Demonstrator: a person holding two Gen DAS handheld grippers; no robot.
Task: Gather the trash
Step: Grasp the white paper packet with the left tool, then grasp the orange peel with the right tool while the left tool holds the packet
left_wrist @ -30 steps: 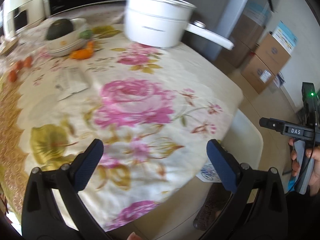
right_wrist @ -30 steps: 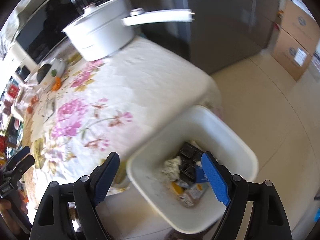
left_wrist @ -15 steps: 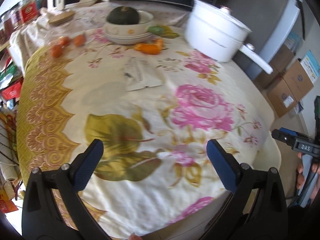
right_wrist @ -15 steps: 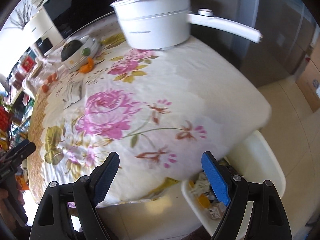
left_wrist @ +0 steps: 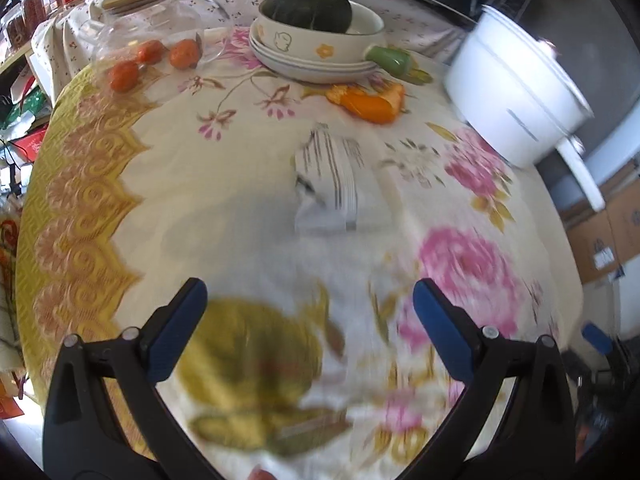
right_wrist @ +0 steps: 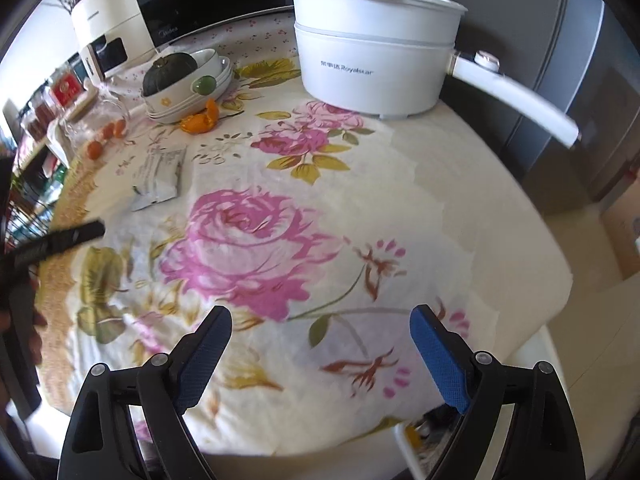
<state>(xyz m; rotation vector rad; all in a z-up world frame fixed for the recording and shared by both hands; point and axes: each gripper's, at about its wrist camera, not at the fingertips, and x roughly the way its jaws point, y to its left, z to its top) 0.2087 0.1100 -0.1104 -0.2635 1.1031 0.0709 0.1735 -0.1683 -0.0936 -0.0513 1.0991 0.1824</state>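
Observation:
A crumpled white wrapper [left_wrist: 332, 184] with grey print lies flat on the flowered tablecloth [left_wrist: 224, 216], ahead of my left gripper [left_wrist: 308, 286]. That gripper is open, with only cloth between its blue pads. An orange peel [left_wrist: 370, 104] sits farther back by the stacked bowls. In the right wrist view the wrapper [right_wrist: 158, 178] and peel [right_wrist: 200, 120] are at the far left. My right gripper [right_wrist: 320, 312] hovers above the near table edge, its jaws opening with nothing between them. The white bin [right_wrist: 406, 452] of rubbish peeks out below it.
A white lidded pot [right_wrist: 372, 68] with a long handle stands at the back right. Stacked bowls holding a dark squash [left_wrist: 316, 36], a glass jar [left_wrist: 148, 20] and small orange fruits [left_wrist: 152, 56] crowd the back left. Cardboard boxes [left_wrist: 612, 236] sit on the floor right.
Both grippers have swung left from the bin over the table. The wrapper has come nearer in the left view. The bin has slid almost out of the right view.

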